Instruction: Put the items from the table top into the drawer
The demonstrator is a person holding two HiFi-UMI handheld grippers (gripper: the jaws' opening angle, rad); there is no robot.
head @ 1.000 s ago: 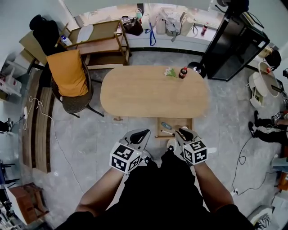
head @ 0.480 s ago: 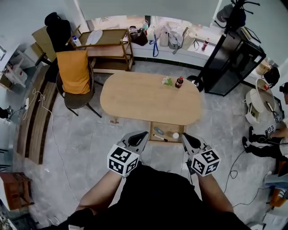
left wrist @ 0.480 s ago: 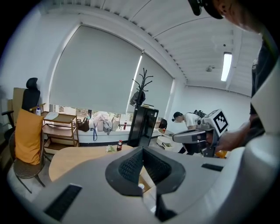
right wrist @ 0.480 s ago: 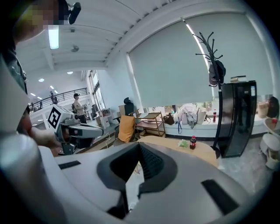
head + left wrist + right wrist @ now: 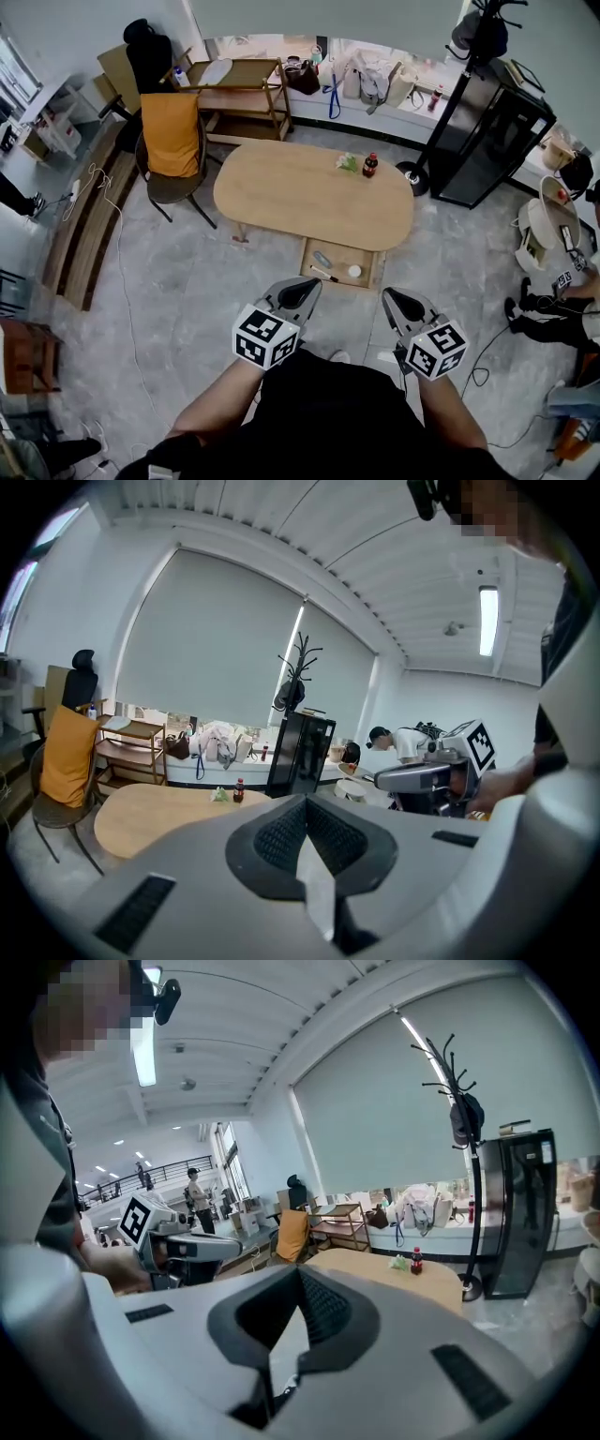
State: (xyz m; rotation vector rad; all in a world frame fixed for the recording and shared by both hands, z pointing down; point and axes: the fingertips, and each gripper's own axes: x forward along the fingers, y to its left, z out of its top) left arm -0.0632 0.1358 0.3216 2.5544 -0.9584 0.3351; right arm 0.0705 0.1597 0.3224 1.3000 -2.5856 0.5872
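Observation:
The oval wooden table (image 5: 300, 202) carries a small cola bottle (image 5: 369, 165) and a green-and-white item (image 5: 349, 161) at its far right end. Under its near edge the drawer (image 5: 307, 255) stands pulled out, with a pen and two small items lying inside. Both grippers hover well short of the drawer, close to my body. My left gripper (image 5: 298, 292) is shut and empty, its pads meeting in the left gripper view (image 5: 305, 810). My right gripper (image 5: 401, 305) is likewise shut on nothing (image 5: 298, 1283). The bottle (image 5: 415, 1262) shows far ahead in the right gripper view.
A chair draped in orange cloth (image 5: 171, 136) stands left of the table, with a wooden shelf cart (image 5: 234, 89) behind it. A black cabinet (image 5: 492, 131) and a coat stand are at the right. A seated person (image 5: 562, 291) and cables lie on the floor at right.
Both grippers have drawn back from the drawer and risen; the table and drawer now look farther off. The right gripper, earlier over the drawer, is clear of it.

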